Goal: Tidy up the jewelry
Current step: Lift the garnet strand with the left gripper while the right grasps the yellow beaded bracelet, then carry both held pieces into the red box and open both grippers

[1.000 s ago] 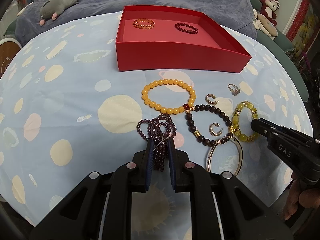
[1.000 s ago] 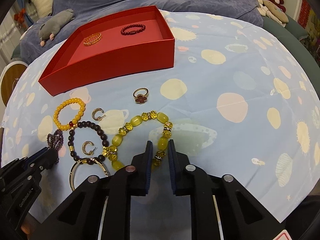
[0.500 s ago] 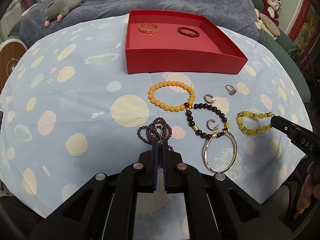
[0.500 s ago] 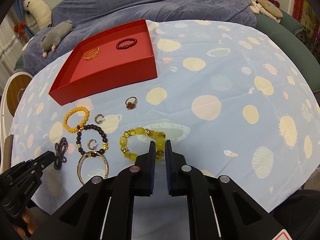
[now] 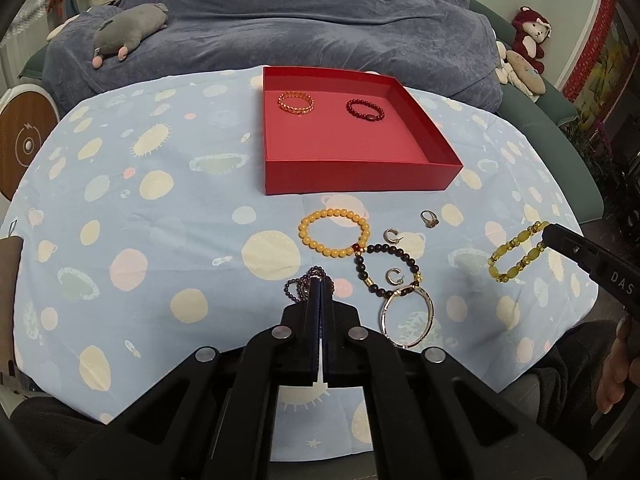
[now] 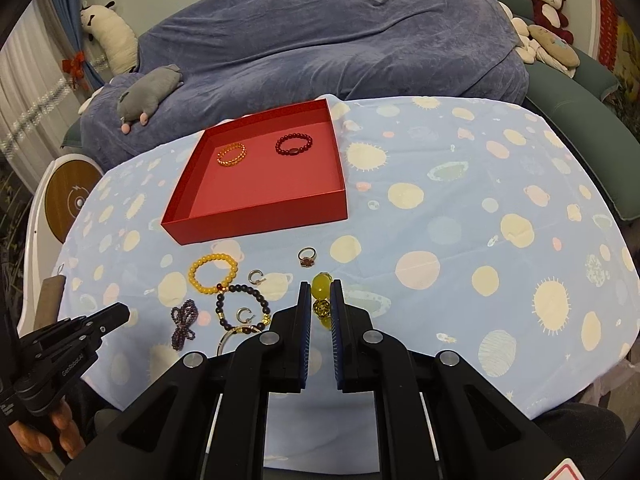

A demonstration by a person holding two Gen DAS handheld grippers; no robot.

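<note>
My left gripper [image 5: 320,282] is shut, its tips over a dark purple bead strand [image 5: 298,286]. In the right wrist view that strand [image 6: 184,324] lies on the cloth, apart from the left gripper [image 6: 120,314]. My right gripper [image 6: 321,286] is shut on a yellow-green bead bracelet [image 6: 322,282], which hangs from its tip [image 5: 516,256] above the cloth. A red box [image 5: 360,176] holds a gold chain bracelet [image 5: 296,102] and a dark red bracelet [image 5: 365,110].
On the cloth lie a yellow bead bracelet [image 5: 334,232], a dark bead bracelet [image 5: 386,268], two hoop earrings [image 5: 392,235], a ring [image 5: 429,218] and a bangle [image 5: 406,316]. A grey plush [image 5: 130,26] rests on the blue-covered sofa behind the table.
Both grippers have risen. The left jaws closed fully while the purple strand stayed on the cloth. The yellow-green bracelet came up off the cloth in the right gripper.
</note>
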